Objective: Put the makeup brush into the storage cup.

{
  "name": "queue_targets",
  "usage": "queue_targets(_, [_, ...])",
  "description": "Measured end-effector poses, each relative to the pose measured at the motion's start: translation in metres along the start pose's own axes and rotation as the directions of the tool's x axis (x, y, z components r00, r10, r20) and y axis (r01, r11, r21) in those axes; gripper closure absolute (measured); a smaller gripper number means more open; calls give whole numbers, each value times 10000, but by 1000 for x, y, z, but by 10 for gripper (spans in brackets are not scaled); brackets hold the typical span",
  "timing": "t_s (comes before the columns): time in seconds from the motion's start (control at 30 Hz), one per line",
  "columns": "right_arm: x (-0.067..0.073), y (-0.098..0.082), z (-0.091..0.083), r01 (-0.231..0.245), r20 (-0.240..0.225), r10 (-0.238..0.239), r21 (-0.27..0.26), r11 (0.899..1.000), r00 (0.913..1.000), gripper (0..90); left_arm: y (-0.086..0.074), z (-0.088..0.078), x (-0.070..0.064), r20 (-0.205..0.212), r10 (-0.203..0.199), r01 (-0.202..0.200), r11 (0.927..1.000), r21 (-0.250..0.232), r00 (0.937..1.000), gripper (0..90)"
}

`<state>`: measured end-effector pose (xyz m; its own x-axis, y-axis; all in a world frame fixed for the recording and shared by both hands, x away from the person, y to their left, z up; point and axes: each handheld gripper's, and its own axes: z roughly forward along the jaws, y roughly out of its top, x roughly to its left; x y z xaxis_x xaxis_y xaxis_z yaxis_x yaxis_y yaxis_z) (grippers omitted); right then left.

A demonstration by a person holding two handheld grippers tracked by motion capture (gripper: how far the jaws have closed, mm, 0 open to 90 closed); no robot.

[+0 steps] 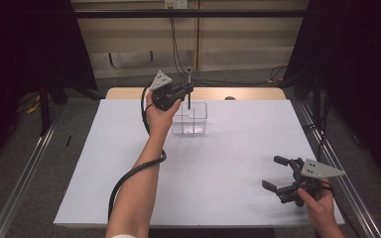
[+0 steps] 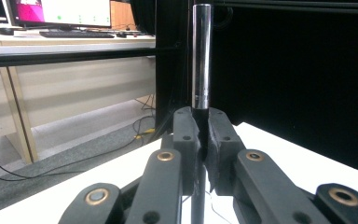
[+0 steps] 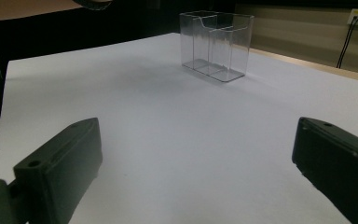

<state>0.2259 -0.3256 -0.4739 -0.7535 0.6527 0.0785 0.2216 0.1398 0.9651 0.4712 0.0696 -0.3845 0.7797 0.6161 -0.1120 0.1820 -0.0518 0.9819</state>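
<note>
The left gripper point(image 1: 184, 90) is clamped on a slim dark metal pen point(image 2: 201, 56), held upright above the clear plastic two-compartment box point(image 1: 190, 119), which sits just below its jaws. The right gripper point(image 1: 277, 172) rests well apart with jaws spread and nothing between them. If the pen tilts on release, its tip may catch the divider, or tip the light box.

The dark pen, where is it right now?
In the high view the pen stands upright, clamped in the left claw at the table's far side, just above the clear two-compartment box. The right claw sits open near the right corner.
</note>
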Motion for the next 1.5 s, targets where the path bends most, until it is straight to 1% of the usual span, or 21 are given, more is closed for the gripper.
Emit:
queue_targets(0.1, [0, 1, 2, 59, -58, -59, -10, 10000, 10000, 13, -2, 0, 0, -92, -30, 30, 10000, -10, 10000, 837])
queue_targets(0.2, [0, 1, 4, 72, -86, -72, 25, 10000, 9999, 13, -4, -1, 0, -106, 40, -41, 10000, -29, 9999, 837])
queue_targets(0.23, [0, 1, 5, 81, -116, -81, 22, 10000, 9999, 13, -5, -1, 0, -130, 161, -161, 9999, 16, 9998, 836])
queue_targets(0.37, [1, 2, 6, 127, -180, -127, 29, 9999, 9998, 13, -9, 0, 0, -137, 125, -125, 9999, 43, 9998, 836])
queue_targets(0.4, [1, 2, 6, 135, -204, -134, 47, 9999, 9997, 13, -11, 0, -1, -172, 62, -61, 10000, 56, 9998, 836])
queue_targets(0.53, [1, 2, 6, 171, -199, -170, 36, 9998, 9997, 13, -12, 0, 0, -186, 60, -59, 10000, 38, 9998, 836])
queue_targets(0.7, [1, 2, 7, 159, -209, -157, 84, 9998, 9997, 13, -14, 0, 0, -163, 175, -175, 9998, 27, 9997, 836])
queue_targets(0.77, [1, 2, 8, 186, -215, -185, 62, 9998, 9996, 14, -15, 1, 0, -146, 140, -139, 9999, 67, 9998, 836])
queue_targets(0.9, [0, 2, 9, 170, -264, -169, 46, 9998, 9995, 13, -19, 0, 0, -234, 133, -131, 9999, 64, 9996, 836])
queue_targets(1.03, [0, 3, 11, 193, -328, -192, 30, 9998, 9993, 13, -23, -3, 2, -329, 192, -186, 9996, 189, 9993, 836])
queue_targets(1.23, [0, 3, 14, 196, -365, -194, 47, 9998, 9991, 13, -27, -5, 3, -352, 12, -9, 10000, 83, 9994, 835])
queue_targets(1.5, [0, 3, 15, 204, -422, -203, 26, 9998, 9989, 13, -30, -4, 2, -328, -31, 34, 10000, 94, 9995, 835])
